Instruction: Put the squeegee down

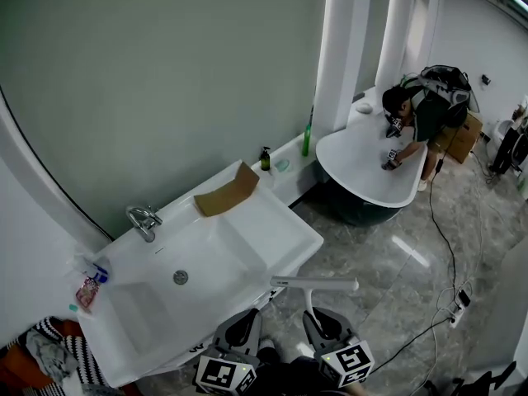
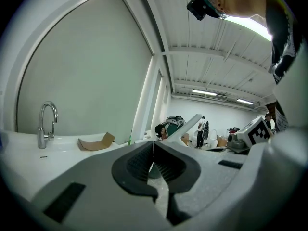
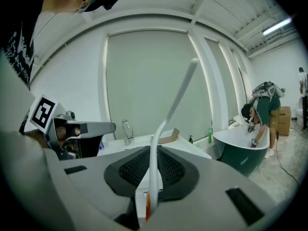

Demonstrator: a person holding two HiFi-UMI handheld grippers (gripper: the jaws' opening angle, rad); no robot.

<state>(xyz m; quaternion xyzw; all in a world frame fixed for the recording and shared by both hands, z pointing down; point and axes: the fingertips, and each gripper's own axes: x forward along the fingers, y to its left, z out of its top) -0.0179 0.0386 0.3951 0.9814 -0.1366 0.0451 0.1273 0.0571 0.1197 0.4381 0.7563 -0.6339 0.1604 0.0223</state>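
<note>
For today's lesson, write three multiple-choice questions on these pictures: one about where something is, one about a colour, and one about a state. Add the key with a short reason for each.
1. Where does the folded cardboard lie?
A. on the back rim of the sink
B. in the bathtub
C. on the floor

2. What colour is the tall bottle beside the pillar?
A. red
B. green
C. yellow

3. What state is the right gripper in?
A. open and empty
B. shut on the squeegee
C. shut on a cloth

Key:
1 A, it rests on the rim to the right of the tap.
2 B, it shows green against the white pillar.
3 B, the white handle runs up between its closed jaws.
</note>
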